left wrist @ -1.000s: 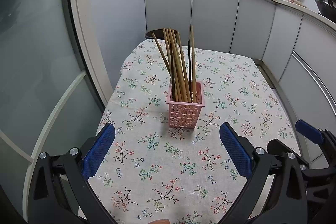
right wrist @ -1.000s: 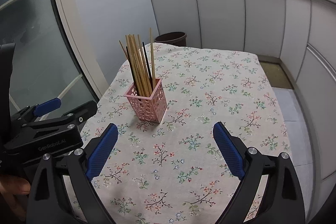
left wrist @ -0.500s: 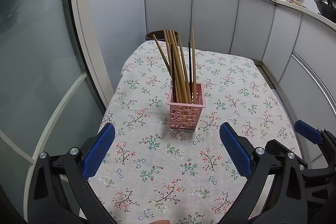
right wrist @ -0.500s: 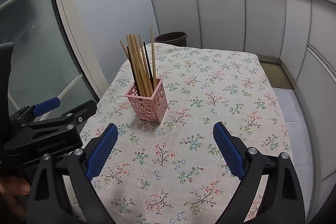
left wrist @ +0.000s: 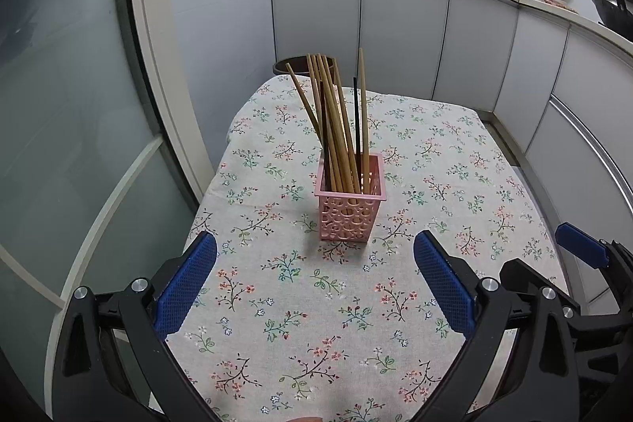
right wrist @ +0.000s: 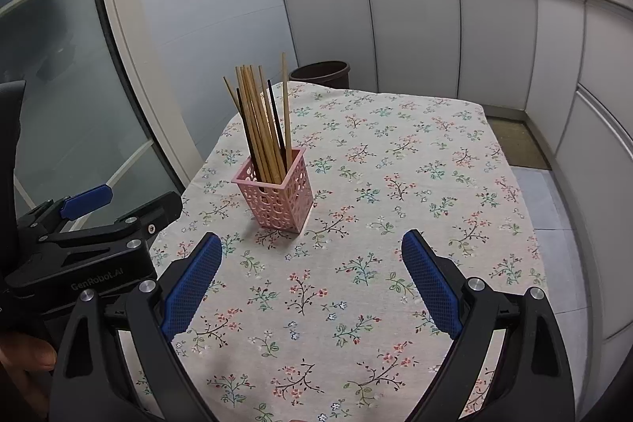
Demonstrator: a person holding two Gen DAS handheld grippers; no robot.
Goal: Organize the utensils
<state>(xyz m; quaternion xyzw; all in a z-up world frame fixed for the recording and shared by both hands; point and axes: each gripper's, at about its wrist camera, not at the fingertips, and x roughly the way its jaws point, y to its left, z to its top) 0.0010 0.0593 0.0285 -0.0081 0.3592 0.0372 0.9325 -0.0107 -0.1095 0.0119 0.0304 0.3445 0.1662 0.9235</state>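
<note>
Pink perforated plastic basket [left wrist: 350, 201] of wooden chopsticks [left wrist: 336, 129] ahead of you, your left gripper [left wrist: 315, 281] and right gripper [right wrist: 312, 279] level above the floral-clothed worktop [left wrist: 300, 303], fingers spread wide, gripping nothing.

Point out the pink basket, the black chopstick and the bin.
pink basket [left wrist: 348, 220], left wrist view, front wall.
black chopstick [left wrist: 357, 113], left wrist view, mid shaft.
bin [right wrist: 320, 72], right wrist view, rim.
</note>
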